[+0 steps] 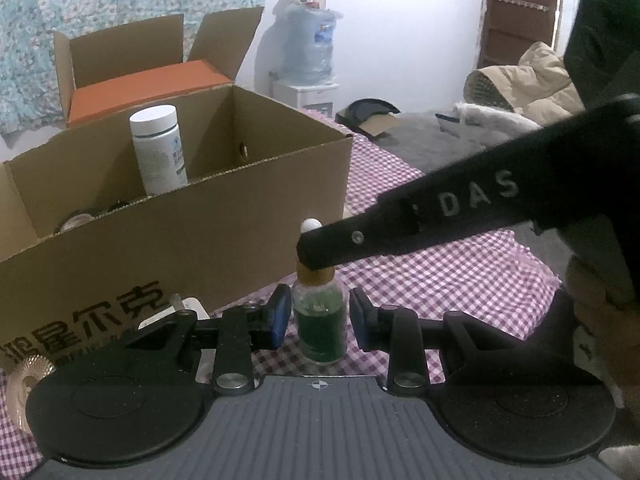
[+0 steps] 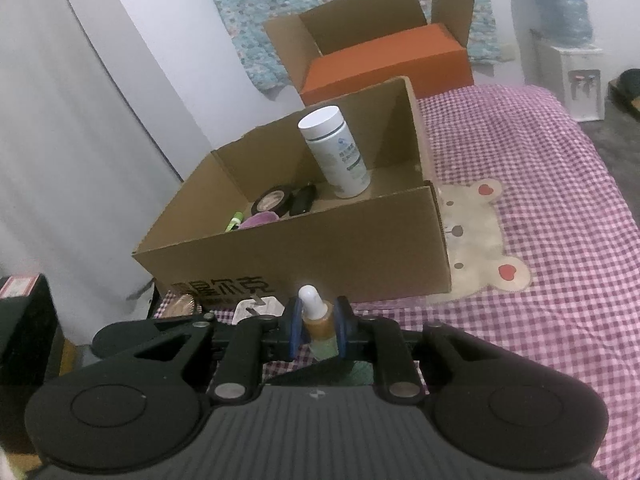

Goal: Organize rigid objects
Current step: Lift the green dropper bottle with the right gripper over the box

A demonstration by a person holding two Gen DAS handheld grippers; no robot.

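Small upright green glass dropper bottle (image 1: 319,322) – right gripper (image 2: 317,326) clamped on its neck, left gripper (image 1: 319,316) fingers apart beside its body – open brown cardboard box (image 2: 320,256) just beyond

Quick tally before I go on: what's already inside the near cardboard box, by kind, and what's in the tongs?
In the cardboard box:
White pill bottle, upright: 1
Tape roll: 1
Small black item: 1
Green marker: 1
Purple item, partly hidden: 1
In the right tongs:
Green dropper bottle: 1
Left tongs open around it, holding nothing: 0
Total: 6
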